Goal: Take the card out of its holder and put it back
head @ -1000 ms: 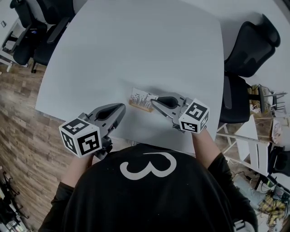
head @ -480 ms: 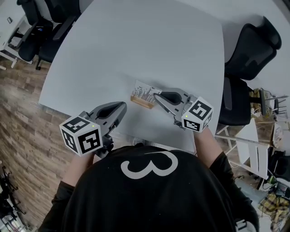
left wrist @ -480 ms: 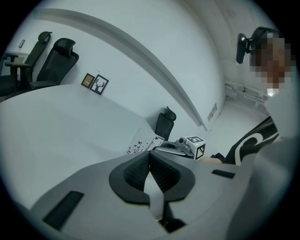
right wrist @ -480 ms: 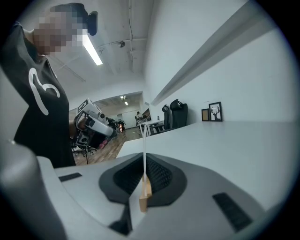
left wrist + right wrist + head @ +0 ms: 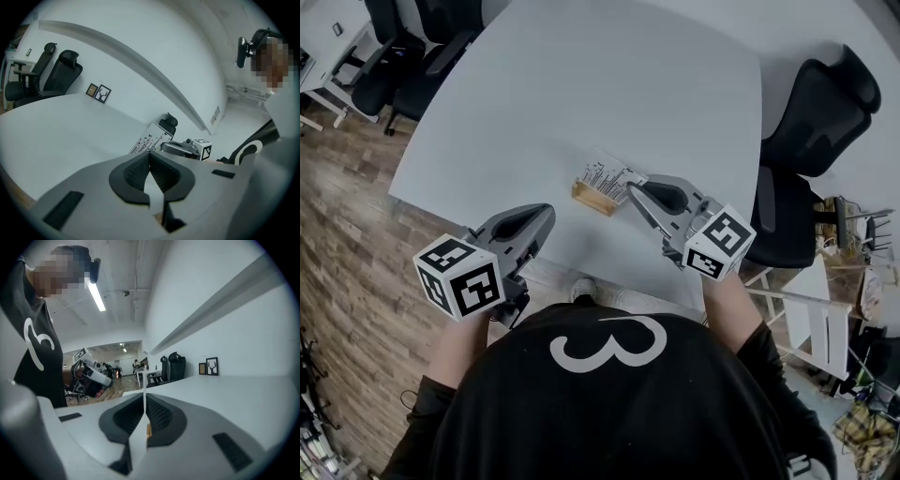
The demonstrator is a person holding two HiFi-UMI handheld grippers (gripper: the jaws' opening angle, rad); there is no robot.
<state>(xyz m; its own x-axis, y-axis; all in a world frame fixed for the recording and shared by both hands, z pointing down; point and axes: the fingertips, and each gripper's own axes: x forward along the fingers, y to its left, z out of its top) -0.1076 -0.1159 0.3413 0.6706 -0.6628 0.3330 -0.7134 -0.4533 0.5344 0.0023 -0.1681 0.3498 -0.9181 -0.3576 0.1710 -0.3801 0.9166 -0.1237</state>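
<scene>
Head view: both grippers are riding higher than a second ago.
Right gripper (image 5: 631, 187) is pinching the right end of the white card (image 5: 606, 172), which is sitting at the wooden holder (image 5: 592, 199) on the white table (image 5: 581, 84). The card's long edge is running along the holder, and its face, printed with rows of small dark marks, is leaning away from the person. Left gripper (image 5: 547, 214) is hovering with its pads pressed together, empty.

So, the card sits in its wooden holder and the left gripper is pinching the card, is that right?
Not quite: the right gripper pinches the card, as the right gripper view shows. The card does sit in its wooden holder.
</scene>
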